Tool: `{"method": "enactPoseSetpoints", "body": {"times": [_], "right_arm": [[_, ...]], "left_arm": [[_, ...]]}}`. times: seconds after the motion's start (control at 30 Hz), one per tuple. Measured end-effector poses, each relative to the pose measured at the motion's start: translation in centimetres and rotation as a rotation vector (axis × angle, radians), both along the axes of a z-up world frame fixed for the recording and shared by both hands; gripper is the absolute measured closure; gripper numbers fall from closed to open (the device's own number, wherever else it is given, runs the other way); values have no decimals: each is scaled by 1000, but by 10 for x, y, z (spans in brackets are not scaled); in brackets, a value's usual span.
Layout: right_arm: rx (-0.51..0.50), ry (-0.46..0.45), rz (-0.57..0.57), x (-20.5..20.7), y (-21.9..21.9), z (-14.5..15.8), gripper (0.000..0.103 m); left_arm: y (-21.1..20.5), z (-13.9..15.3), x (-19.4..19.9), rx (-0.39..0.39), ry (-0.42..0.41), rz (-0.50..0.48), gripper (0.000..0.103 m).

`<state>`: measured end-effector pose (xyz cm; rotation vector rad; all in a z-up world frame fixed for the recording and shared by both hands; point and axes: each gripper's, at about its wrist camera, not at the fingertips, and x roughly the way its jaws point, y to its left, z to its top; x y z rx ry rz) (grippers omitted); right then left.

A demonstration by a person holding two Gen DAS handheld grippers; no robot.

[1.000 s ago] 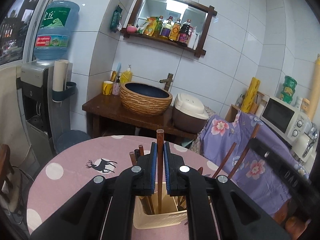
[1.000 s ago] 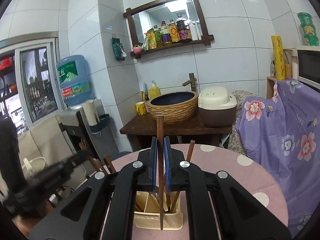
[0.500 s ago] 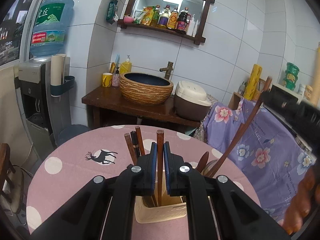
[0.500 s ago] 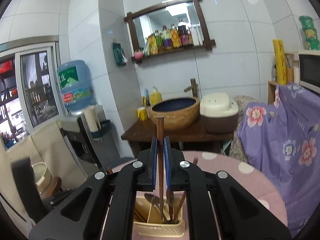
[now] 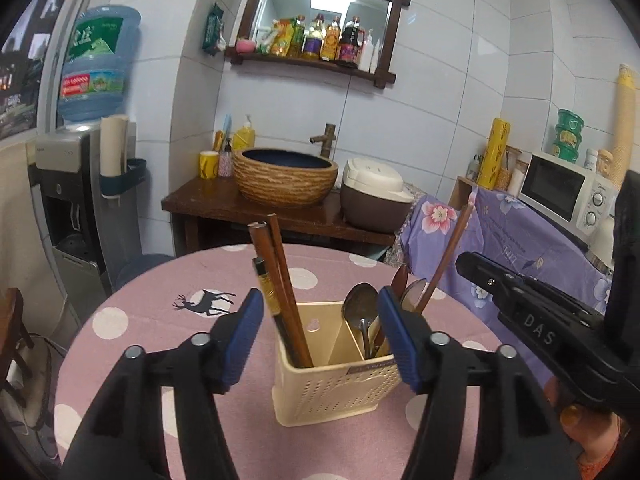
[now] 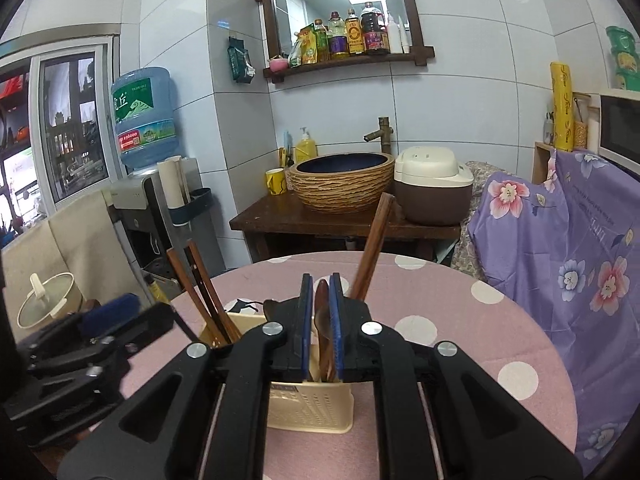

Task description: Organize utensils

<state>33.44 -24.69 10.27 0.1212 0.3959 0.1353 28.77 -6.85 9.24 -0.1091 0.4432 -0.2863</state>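
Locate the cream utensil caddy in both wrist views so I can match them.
Left wrist: the cream utensil caddy sits low centre on the pink tablecloth, framed between the open left gripper.
Right wrist: the caddy is low centre, mostly hidden behind the right gripper; only its perforated front wall shows.
Shared landmark: woven basin on the dark wooden stand behind.

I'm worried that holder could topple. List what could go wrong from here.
The left claw is open close by the holder; a careless pull might tip it. The chopsticks lean well above its rim, so it looks top-heavy. The right claw sits beside another leaning chopstick and could knock it out.
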Motion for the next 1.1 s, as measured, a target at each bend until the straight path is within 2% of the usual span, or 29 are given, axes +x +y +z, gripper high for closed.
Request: {"method": "enactPoseSetpoints", "body": {"times": [0.03,0.07,0.1,0.13,0.2,0.3,0.43,0.53,0.67,0.83,1.0,1.1], "right_arm": [[4,-5,0,-4,-2,0,72],[13,-17,-7,-10,-5,1,51],[24,-39,-21,-20,-10,1,40],[26,-57,-35,-30,-13,2,37],[1,-76,-65,-50,-16,0,20],[-36,-99,-92,-87,-16,-15,6],[-125,-82,-131,-134,-10,-59,6],[-117,-54,-103,-166,-9,-96,6],[-96,-26,-114,-211,-2,-128,6],[-39,-28,-125,-262,0,-140,6],[-80,-75,-143,-306,8,-142,6],[-90,-125,-151,-328,12,-137,6]], "left_arm": [[2,1,-8,8,-18,3,37],[4,3,-16,14,-37,6,34],[7,5,-26,15,-58,12,27],[9,6,-34,13,-79,16,19],[14,7,-51,10,-121,22,7],[22,-2,-81,16,-183,34,5],[36,-36,-121,11,-212,63,5],[45,-64,-153,-3,-257,94,5],[51,-83,-179,25,-199,133,5],[62,-90,-216,8,-203,179,5],[62,-90,-247,39,-221,175,5],[64,-89,-258,18,-205,157,5]]}}
